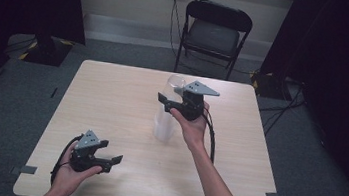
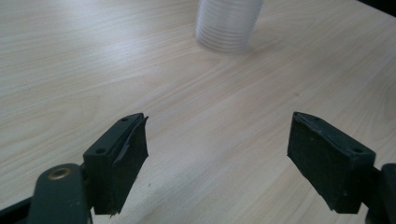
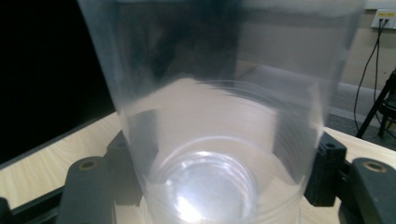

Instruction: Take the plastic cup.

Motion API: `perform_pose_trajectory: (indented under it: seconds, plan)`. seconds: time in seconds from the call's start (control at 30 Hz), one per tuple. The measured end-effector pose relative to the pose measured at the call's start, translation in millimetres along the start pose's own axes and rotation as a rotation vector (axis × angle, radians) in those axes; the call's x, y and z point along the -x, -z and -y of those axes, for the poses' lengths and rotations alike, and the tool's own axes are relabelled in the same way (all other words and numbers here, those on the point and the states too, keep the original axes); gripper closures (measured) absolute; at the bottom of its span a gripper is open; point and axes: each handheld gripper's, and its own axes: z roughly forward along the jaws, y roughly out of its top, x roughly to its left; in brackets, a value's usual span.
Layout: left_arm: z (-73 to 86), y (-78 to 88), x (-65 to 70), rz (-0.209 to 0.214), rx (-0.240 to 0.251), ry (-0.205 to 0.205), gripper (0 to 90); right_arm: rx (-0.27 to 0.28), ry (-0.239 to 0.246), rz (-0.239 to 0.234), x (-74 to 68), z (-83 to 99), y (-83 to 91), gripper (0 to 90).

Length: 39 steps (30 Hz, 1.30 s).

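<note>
You are gripping the top cup (image 3: 224, 116) with the right gripper (image 1: 175, 104), its jaws pressing on the cup's clear walls, and you are peeling it off the stack (image 1: 164, 126) standing mid-table (image 1: 111, 100). Your left gripper (image 1: 110, 162) is resting near the table's front edge with jaws wide open and holding nothing (well apart from the stack). Next, I judge, you need a straight lift so the cup below does not come along; the left could steady the stack.
</note>
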Motion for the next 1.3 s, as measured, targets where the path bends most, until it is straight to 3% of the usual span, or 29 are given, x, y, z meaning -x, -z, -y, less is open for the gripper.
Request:
perform_pose_trajectory:
  seconds: [0.23,0.33,0.6,0.9,1.1,1.3]
  plan:
    - [-0.6,1.4,2.1,0.016,0.025,-0.004,20.2,0.011,0.003,-0.001,-1.7,-3.8,3.4,30.9]
    - [-0.7,0.4,3.5,0.027,0.026,-0.007,20.5,0.022,-0.033,-0.021,-0.2,-6.1,5.5,30.9]
    - [-0.2,-1.5,3.7,0.044,0.016,-0.017,23.9,0.029,-0.019,-0.022,-4.4,-14.6,13.9,31.2]
    - [-0.2,-1.9,3.5,0.015,0.007,-0.049,24.7,0.053,-0.008,-0.023,-5.9,-22.5,28.6,31.3]
    - [0.1,-2.7,4.8,0.022,-0.007,-0.061,25.6,0.048,0.0,-0.01,-3.7,-23.9,39.9,31.3]
    - [-1.4,-3.8,7.7,0.037,0.008,-0.047,27.0,0.051,-0.024,-0.007,-0.8,-20.7,52.0,31.6]
